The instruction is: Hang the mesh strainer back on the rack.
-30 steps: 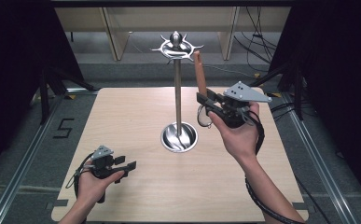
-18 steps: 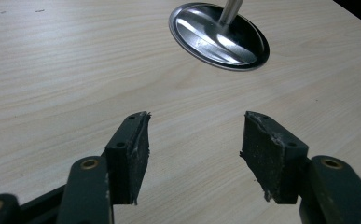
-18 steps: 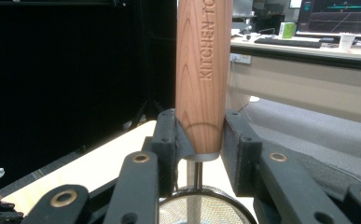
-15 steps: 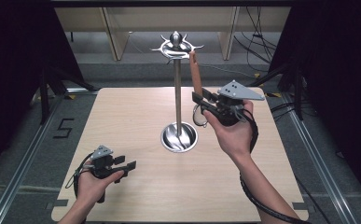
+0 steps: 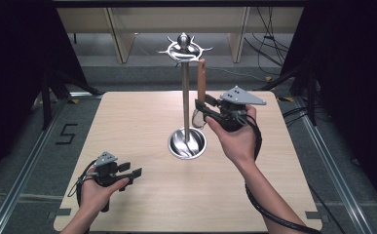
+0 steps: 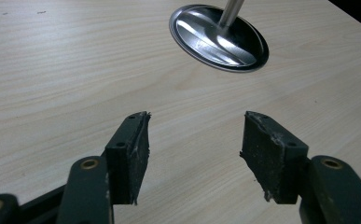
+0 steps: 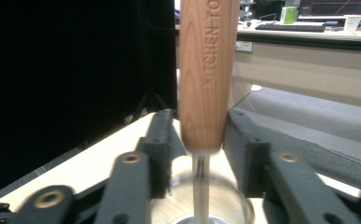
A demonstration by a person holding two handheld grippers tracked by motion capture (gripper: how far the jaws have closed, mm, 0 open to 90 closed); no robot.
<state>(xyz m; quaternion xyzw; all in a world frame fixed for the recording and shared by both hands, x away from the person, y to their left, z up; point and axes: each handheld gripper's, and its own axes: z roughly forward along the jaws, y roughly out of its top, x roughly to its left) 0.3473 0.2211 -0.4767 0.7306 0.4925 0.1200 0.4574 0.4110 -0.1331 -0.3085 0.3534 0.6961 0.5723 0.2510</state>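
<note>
Right gripper [image 5: 201, 108]: jaws have just been opening; they now stand a little apart from the wooden handle [image 5: 201, 78] of the kitchen tool, which remains between them, upright, with a gap showing at each side in the right gripper view. Earlier the jaws sat closer on the handle. Right hand [image 5: 237, 139]: shifted slightly toward the metal stand [image 5: 185, 97]. Handle top now just below the stand's hooks [image 5: 184, 48].
</note>
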